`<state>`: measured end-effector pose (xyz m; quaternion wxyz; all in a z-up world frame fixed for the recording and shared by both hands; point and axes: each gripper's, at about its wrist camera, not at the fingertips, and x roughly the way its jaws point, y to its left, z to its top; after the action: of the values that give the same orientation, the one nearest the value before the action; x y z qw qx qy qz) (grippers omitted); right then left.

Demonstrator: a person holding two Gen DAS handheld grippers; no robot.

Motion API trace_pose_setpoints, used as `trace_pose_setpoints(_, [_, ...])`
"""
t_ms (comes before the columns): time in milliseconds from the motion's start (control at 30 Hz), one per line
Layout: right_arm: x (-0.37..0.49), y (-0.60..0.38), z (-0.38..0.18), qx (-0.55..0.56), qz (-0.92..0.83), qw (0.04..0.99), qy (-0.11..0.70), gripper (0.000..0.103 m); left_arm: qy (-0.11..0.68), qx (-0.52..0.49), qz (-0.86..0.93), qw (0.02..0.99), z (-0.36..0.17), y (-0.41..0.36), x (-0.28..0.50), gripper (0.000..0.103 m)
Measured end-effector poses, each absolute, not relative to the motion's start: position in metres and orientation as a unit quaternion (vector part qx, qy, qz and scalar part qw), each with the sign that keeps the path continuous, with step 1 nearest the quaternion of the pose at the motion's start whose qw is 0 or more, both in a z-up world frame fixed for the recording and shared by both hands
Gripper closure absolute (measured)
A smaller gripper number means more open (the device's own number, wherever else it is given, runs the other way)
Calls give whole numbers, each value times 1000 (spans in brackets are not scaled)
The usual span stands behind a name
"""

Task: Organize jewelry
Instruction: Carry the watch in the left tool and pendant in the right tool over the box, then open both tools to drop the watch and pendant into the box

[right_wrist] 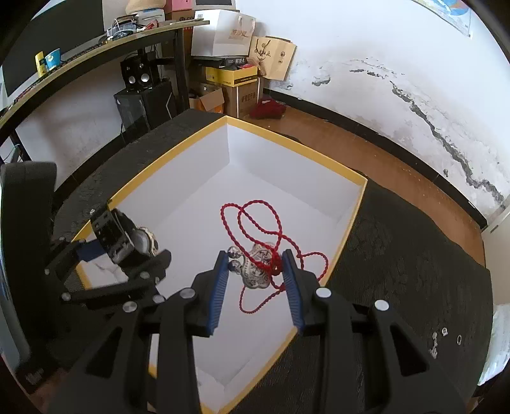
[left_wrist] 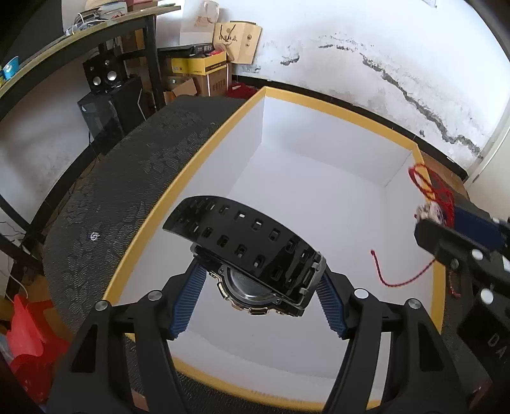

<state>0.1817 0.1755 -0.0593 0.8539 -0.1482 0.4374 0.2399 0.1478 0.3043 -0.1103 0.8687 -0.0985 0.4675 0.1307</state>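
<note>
Both claws over the open box, loaded.
Left claw [left_wrist: 259, 283] pinches the black watch [left_wrist: 251, 254]; right claw [right_wrist: 256, 270] grips the red-cord pendant [right_wrist: 256, 267], both above the yellow-rimmed box [right_wrist: 353, 219], likely for dropping in.

Open box [left_wrist: 178, 178] resting on a padded surface [left_wrist: 105, 203], with the floor [right_wrist: 366, 153] and wall [right_wrist: 382, 47] beyond its far side. Left gripper [left_wrist: 259, 280] over the box's near left part, a wristwatch [left_wrist: 255, 264] clamped between its fingers, strap uppermost. Right gripper [right_wrist: 256, 270] over the box's right part, a pendant [right_wrist: 255, 267] between its fingers; the cord [right_wrist: 255, 219] trails from it inside the box. A small ring [left_wrist: 94, 236] lies on the padding left of the box. Desk [left_wrist: 95, 28], speakers [left_wrist: 102, 74] and cartons [left_wrist: 204, 73] stand behind, at left.
</note>
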Motion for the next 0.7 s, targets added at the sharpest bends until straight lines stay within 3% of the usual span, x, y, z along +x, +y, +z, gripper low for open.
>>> trace_pose_setpoints(700, [250,207,-111,-154,253,810,507,68,506,-89,138,847,-132,305,168,37])
